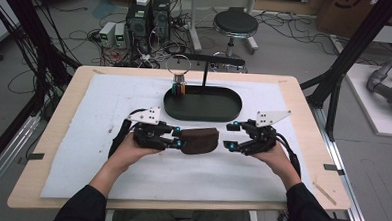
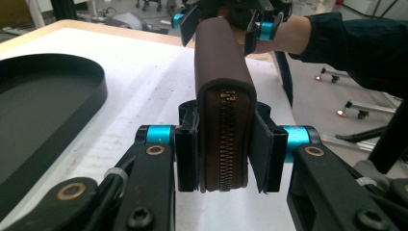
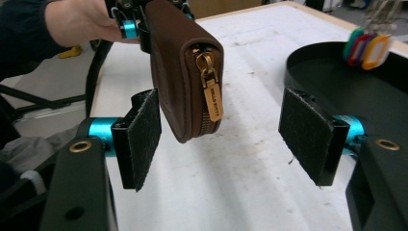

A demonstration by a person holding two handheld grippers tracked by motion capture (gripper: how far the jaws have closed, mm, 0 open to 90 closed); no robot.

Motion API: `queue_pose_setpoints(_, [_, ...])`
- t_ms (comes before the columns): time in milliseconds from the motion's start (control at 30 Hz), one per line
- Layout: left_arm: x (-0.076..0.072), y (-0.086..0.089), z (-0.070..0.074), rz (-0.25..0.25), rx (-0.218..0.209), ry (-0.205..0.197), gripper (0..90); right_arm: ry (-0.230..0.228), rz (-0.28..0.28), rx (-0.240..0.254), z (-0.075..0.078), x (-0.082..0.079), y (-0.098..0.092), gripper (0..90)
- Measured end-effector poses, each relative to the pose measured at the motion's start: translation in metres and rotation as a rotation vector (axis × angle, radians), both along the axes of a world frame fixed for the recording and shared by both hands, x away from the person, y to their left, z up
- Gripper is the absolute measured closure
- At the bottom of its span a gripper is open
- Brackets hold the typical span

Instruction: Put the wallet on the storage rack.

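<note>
**Brown pouch held off the worktop by the left gripper, right fingers spread at its free end**

The wooden worktop (image 1: 304, 102) is the largest thing here, covered almost fully by a white mat (image 1: 107, 151). At twelve o'clock on the mat lies a black oval tray (image 1: 202, 113); a thin black post with a crossbar (image 1: 204, 71) rises from it, and at the tray's ten o'clock end a bunch of coloured key tags (image 1: 179, 87) hangs on a wire ring. The tray's floor is otherwise bare. It stands well apart from the grippers and blocks nothing between them.

At the mat's centre is the brown zip pouch (image 1: 198, 140), lying lengthwise from nine to three o'clock. In the left gripper view it stands on edge, zipper facing the camera. The left gripper (image 1: 175, 138) comes in from nine o'clock, and its fingers (image 2: 185, 156) are clenched on the pouch's near end, pads pressing both flat sides.

The right gripper (image 1: 229, 135) sits at three o'clock, just beside the pouch's free end. Its fingers (image 3: 142, 137) are released and stand wide; one pad is close beside the pouch's side, the other well apart, neither pressing it. The gold zip pull (image 3: 211, 96) hangs down between them.

Beyond the worktop, at twelve o'clock on the floor, are a round stool (image 1: 235, 23), computer boxes (image 1: 148, 18) and loose cables.
</note>
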State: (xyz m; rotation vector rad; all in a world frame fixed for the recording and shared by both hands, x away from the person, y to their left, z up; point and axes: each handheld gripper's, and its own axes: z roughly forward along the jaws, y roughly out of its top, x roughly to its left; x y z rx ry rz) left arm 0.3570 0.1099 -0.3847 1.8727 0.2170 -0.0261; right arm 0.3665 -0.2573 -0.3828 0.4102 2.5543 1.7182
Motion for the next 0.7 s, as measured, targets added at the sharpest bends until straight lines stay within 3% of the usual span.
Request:
queue_pose_setpoints(400, [-0.003, -0.008, 0.002, -0.033, 0.011, -0.008, 66.9, 0.026, 0.072, -0.027, -0.004, -0.004, 0.021, 37.9])
queue_pose_setpoints(700, [-0.004, -0.011, 0.001, -0.040, 0.018, -0.022, 66.6, 0.014, 0.100, -0.039, -0.005, -0.007, 0.031, 57.1])
